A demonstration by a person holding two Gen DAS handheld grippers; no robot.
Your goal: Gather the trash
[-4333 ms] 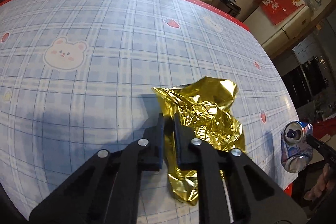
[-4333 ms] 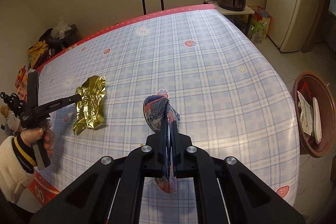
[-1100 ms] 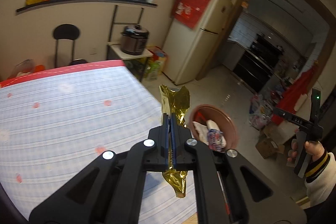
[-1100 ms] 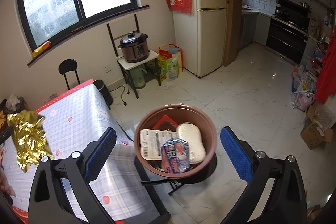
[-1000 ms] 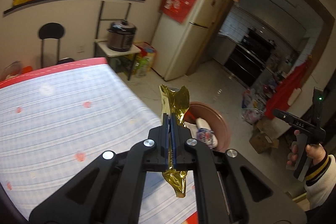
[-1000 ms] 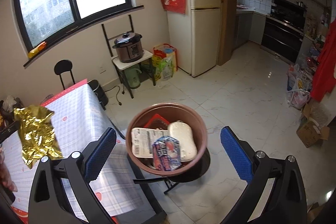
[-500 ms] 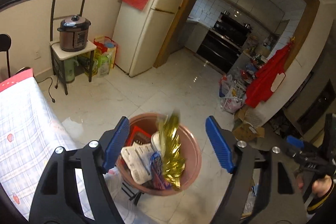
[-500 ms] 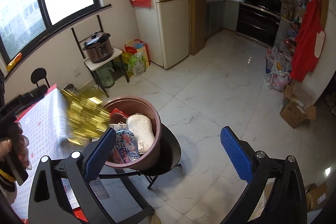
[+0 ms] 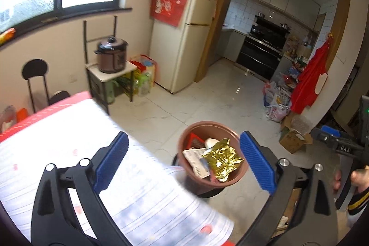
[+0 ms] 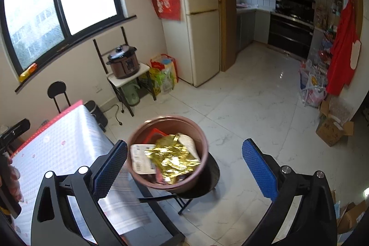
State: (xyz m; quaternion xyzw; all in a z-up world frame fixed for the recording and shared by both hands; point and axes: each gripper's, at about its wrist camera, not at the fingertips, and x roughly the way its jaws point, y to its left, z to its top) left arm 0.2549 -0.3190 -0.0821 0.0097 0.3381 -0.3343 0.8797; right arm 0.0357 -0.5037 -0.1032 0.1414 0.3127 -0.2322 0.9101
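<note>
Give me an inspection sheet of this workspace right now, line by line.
Surface: checked tablecloth; its visible part is bare.
Job's things: gold wrapper lies in brown bin on other trash.
Clutter: cardboard boxes and bags on floor.
Grippers: left tool open, empty, jaws just opened; right tool open, empty.
Cables: black cord on floor near the stand.
Surroundings: fridge, cooker, chair.

The gold foil wrapper (image 10: 171,159) covered most of the trash beneath it in the brown bin (image 10: 200,133) between the tongs; print on the white label (image 10: 139,159) there was too small to read. Left of the tongs, the tablecloth (image 9: 57,128) was blurred, its pattern unclear, and ran off the frame's edge.
</note>
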